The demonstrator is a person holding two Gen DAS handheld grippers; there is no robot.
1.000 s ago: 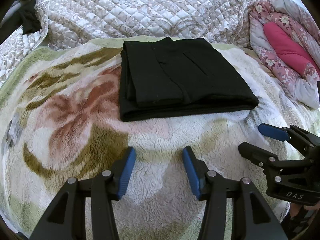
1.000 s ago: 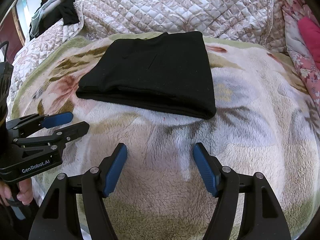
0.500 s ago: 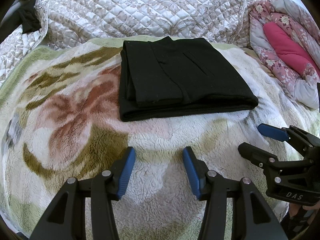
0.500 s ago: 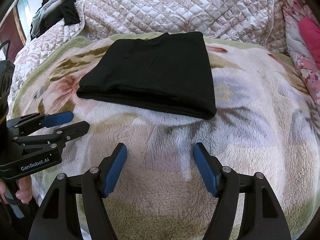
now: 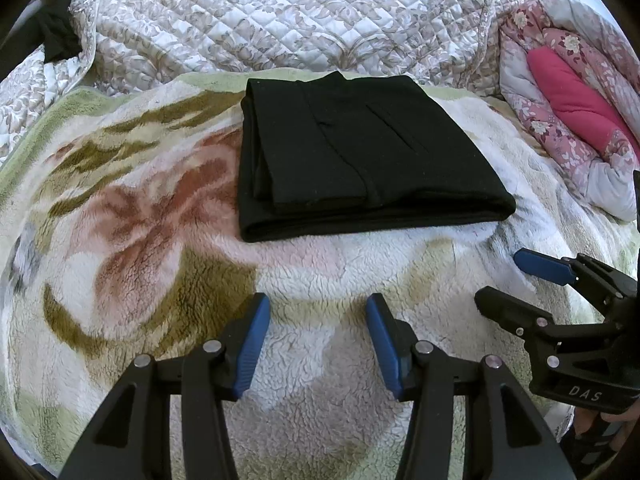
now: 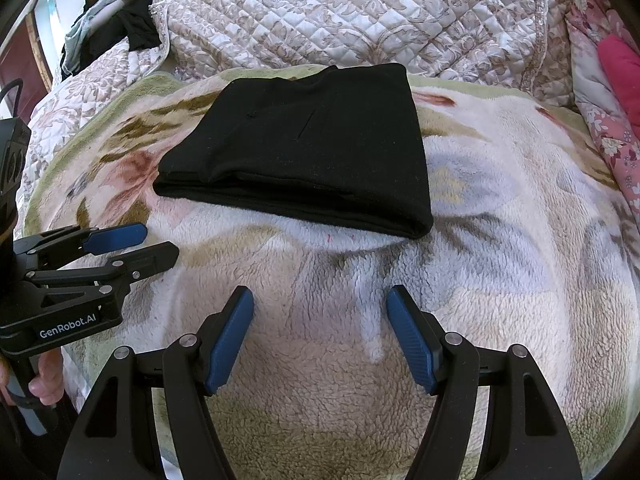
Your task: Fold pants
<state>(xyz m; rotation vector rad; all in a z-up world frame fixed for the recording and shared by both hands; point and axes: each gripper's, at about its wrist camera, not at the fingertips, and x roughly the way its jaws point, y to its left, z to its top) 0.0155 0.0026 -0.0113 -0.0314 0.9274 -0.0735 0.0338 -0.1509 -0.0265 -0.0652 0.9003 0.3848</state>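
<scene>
"GenRobot.AI" — on the left claw (image 6: 132, 246) body; "DAS" — on the right claw (image 5: 516, 284).

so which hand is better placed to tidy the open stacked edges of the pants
Left, probably. The black pants' layered open edges face the left hand-held gripper; the right hand-held gripper faces the closed fold.

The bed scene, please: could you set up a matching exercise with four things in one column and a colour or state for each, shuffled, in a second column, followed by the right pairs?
Things:
1. pants
2. fleece blanket
3. quilt
4. left gripper

Descriptions:
A. open, nothing between its blue pads
B. black, folded into a flat rectangle
C. pale, stitched in a diamond pattern, heaped behind the pants
D. fluffy, with a flower print, under the pants

Pairs: 1-B, 2-D, 3-C, 4-A
</scene>
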